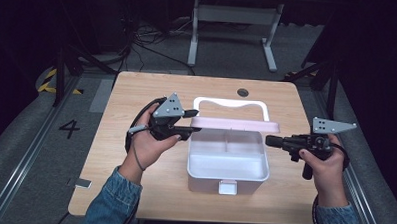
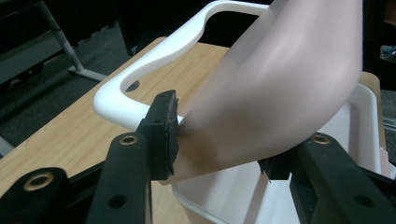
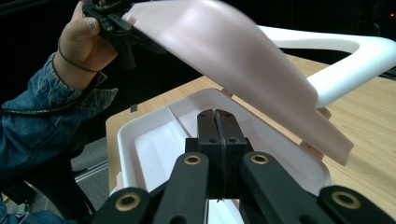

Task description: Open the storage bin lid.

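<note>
**A:** Where's the one white plastic storage box (image 1: 228, 163)?

**B:** Mid-table. My left gripper (image 1: 188, 120) pinches its pale pink lid (image 3: 243, 65), raised above it. My right gripper (image 1: 271, 141) hovers beside it, jaws pressed together, empty.

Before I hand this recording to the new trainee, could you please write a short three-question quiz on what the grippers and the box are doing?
1. True or false: the right gripper has its jaws closed on nothing.
2. Which part of the white box does the left gripper grip? A) the white handle B) the pink lid C) the front latch
3. Fill in: the lid is raised, so the box stands ____.

Key:
1. True; its jaws meet with nothing between them, beside the box.
2. B; the jaws pinch the pink lid's edge, while the white handle lies back behind it.
3. Open; a divider shows inside.
</note>
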